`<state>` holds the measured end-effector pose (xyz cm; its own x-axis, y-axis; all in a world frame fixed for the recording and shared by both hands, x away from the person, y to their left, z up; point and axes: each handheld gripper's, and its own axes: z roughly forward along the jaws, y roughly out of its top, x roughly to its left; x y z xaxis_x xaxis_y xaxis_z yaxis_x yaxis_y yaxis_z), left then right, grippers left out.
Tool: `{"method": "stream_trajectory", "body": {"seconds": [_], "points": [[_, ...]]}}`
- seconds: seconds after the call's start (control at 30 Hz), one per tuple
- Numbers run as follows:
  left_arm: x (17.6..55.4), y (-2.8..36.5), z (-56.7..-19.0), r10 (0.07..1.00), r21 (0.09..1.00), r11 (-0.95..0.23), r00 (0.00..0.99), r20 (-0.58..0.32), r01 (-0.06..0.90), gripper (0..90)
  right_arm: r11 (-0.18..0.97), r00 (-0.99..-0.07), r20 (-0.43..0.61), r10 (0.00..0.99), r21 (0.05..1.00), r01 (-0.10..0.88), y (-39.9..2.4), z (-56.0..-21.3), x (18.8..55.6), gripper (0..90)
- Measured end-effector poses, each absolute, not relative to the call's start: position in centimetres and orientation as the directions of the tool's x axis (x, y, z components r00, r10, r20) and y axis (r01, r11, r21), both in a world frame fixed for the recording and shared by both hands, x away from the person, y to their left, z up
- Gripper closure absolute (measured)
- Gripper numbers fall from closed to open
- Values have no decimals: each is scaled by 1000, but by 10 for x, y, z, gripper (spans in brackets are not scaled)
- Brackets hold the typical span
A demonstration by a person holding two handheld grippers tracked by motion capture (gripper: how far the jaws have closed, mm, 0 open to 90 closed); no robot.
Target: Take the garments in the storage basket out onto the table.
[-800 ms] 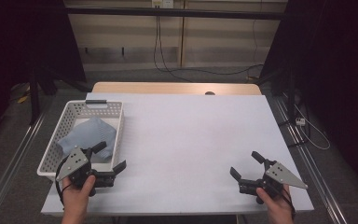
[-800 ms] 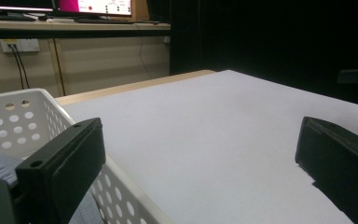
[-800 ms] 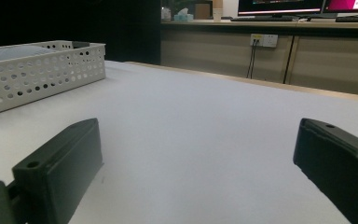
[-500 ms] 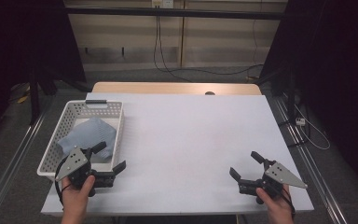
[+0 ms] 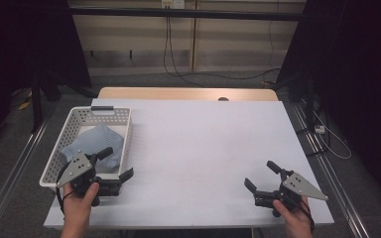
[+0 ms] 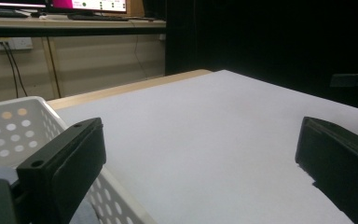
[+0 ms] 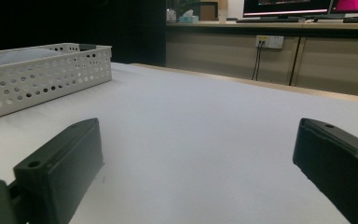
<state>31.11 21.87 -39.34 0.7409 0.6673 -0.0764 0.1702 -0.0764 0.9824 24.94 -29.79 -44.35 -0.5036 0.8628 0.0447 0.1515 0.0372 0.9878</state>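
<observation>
High view: nothing moves since before; both claws, left claw (image 5: 115,162) and right claw (image 5: 262,175), rest spread and empty, blue cloth (image 5: 95,145) in basket (image 5: 77,120) untouched.

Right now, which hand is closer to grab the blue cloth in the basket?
Probably the left. The left gripper hovers open at the white basket holding the blue cloth; the right gripper sits far across the table.

High view overhead facing forward, both gripper views low, close, sharing white basket (image 5: 59,156), table (image 5: 203,144).
</observation>
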Motion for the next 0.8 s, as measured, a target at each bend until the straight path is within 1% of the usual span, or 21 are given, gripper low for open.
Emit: {"method": "stream_trajectory", "body": {"seconds": [0.13,0.23,0.33,0.43,0.7,0.77,0.8], "points": [[316,224,-385,678,979,-89,731,-74,182,17,33,-504,49,862,988,152,-297,-443,249,11],[320,226,-381,680,972,-94,727,-95,215,18,34,-505,47,862,988,150,-298,-443,248,11],[325,229,-380,689,968,-105,719,-95,228,18,33,-506,48,861,988,152,-297,-443,248,11],[329,232,-379,693,965,-125,716,-82,232,19,35,-507,47,861,988,150,-297,-443,248,11],[342,241,-369,703,963,-121,706,-88,241,19,31,-508,48,860,989,146,-298,-443,248,11],[346,243,-370,711,957,-122,696,-99,261,19,30,-508,48,860,989,144,-298,-443,248,11],[350,246,-370,711,950,-117,693,-122,288,19,30,-509,48,860,989,144,-298,-443,247,11]]}}
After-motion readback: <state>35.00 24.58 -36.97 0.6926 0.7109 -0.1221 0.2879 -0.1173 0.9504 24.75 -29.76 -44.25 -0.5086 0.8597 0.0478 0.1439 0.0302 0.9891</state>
